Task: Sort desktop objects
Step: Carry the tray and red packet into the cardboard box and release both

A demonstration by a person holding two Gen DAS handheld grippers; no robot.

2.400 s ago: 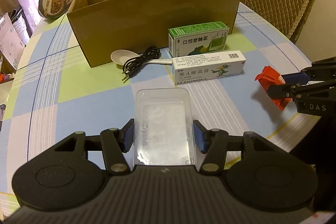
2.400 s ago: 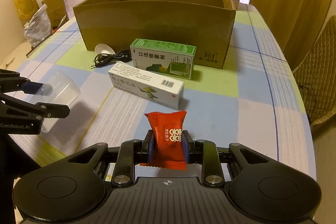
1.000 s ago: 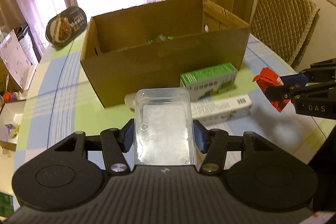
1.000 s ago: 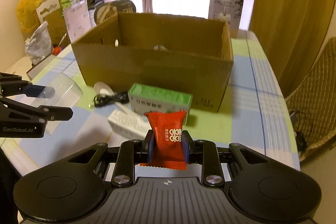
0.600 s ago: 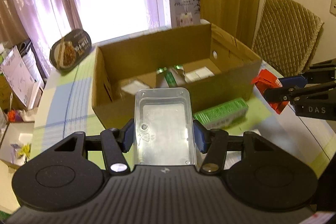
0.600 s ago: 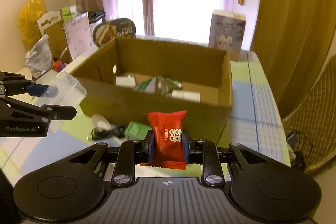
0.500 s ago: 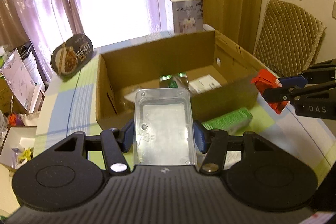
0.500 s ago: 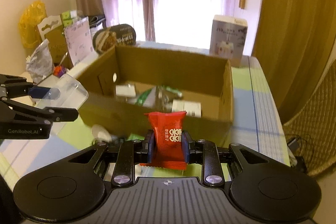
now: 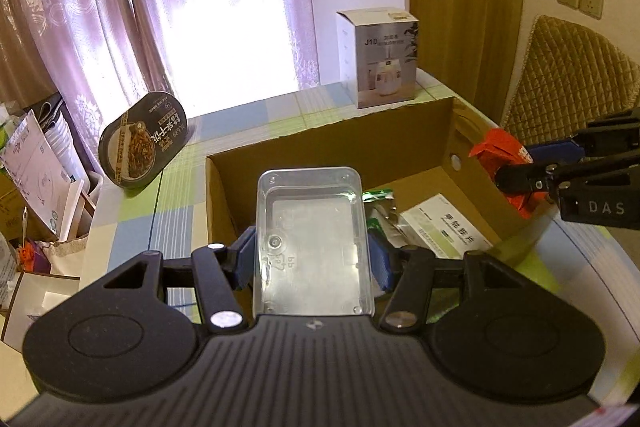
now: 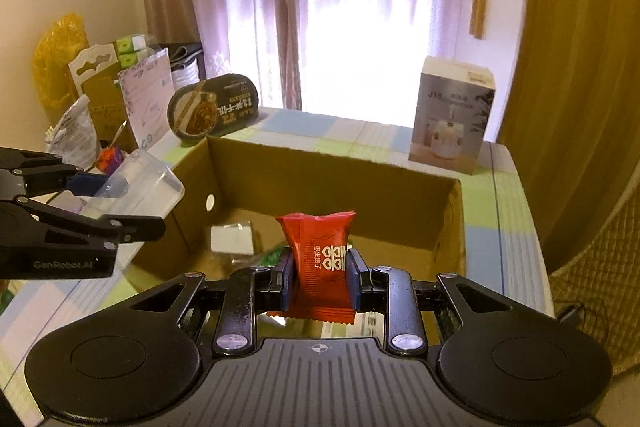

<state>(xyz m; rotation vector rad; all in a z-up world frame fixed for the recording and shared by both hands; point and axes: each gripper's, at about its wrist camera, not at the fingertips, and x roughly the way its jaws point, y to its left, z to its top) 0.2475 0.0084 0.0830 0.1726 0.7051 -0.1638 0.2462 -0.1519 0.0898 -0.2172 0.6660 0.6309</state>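
Left wrist view now looks down into the cardboard box [image 9: 400, 131], not at its front wall: the left claw [image 9: 312, 259] grips the clear plastic container [image 9: 312, 227], the right claw [image 10: 320, 279] pinches the red candy packet [image 10: 320, 259], both above it, seemingly ready to drop.

- Left gripper [image 9: 313, 259]: matte black ribbed body, two round recessed discs, silver screws on the linkage arms, blue pads [image 9: 245, 258].
- Right gripper [image 10: 320, 277]: same black build, blue pads; its side reads "DAS", the left one's "GenRobot.AI".
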